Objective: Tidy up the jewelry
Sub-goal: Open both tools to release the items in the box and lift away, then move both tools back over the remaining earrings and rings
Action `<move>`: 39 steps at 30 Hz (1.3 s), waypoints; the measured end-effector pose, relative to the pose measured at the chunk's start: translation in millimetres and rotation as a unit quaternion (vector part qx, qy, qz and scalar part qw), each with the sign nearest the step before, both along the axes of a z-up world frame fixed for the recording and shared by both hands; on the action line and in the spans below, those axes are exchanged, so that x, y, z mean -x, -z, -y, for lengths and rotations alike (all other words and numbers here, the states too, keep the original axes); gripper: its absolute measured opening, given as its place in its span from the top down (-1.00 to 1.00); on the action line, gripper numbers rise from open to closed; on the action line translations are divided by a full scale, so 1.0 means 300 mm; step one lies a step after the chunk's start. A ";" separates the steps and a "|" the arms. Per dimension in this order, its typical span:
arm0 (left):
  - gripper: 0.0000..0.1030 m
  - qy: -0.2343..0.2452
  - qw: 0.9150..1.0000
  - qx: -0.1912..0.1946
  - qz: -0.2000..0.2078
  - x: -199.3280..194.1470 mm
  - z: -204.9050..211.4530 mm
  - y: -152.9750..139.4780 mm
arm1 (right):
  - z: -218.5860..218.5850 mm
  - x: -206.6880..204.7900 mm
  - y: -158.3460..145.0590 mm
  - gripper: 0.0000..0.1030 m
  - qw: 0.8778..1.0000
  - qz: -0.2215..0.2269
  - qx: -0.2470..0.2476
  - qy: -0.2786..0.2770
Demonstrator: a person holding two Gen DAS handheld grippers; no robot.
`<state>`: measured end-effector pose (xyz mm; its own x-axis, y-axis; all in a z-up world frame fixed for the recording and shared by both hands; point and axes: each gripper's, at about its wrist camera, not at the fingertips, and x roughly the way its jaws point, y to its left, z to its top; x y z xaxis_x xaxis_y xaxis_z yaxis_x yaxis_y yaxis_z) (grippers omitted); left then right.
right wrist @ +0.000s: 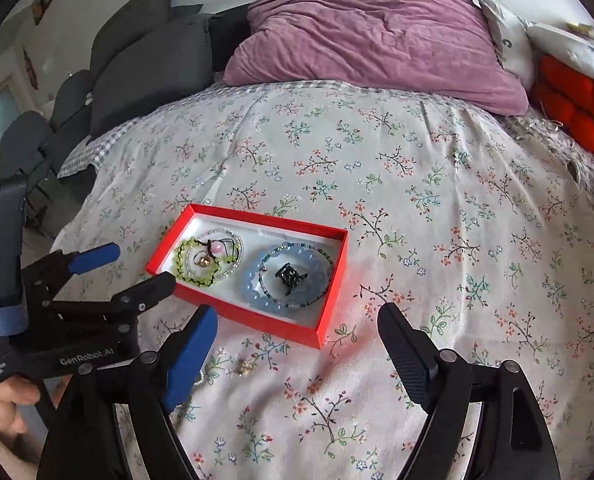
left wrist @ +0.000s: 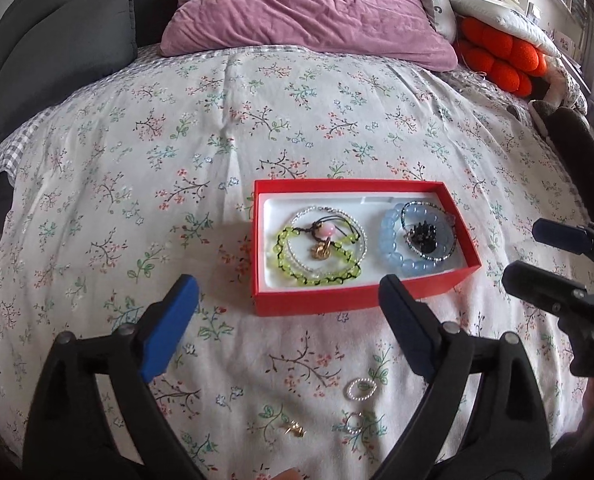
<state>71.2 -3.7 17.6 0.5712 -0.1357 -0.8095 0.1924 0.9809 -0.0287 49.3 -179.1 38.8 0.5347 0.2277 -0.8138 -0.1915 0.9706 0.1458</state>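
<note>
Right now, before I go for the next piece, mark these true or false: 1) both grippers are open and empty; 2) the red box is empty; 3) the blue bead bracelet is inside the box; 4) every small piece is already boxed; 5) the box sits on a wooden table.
1) True: the left gripper and the right gripper hold nothing.
2) False: the red box holds several bracelets.
3) True: the blue bead bracelet lies in its right half.
4) False: a pearl ring, a second ring and a gold charm lie on the bedspread.
5) False: it sits on the floral bedspread.
</note>
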 end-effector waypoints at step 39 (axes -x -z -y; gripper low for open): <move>-0.89 0.093 0.991 -0.055 -0.084 0.221 -0.166 0.152 | -0.126 0.164 0.206 -0.63 0.988 -0.062 0.105 -0.090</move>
<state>4.8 46.1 -28.0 0.4008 -0.1325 -0.9065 0.3723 0.9276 0.0290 0.0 -141.2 -22.9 0.3944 0.1302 -0.9097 -0.3578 0.9335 -0.0215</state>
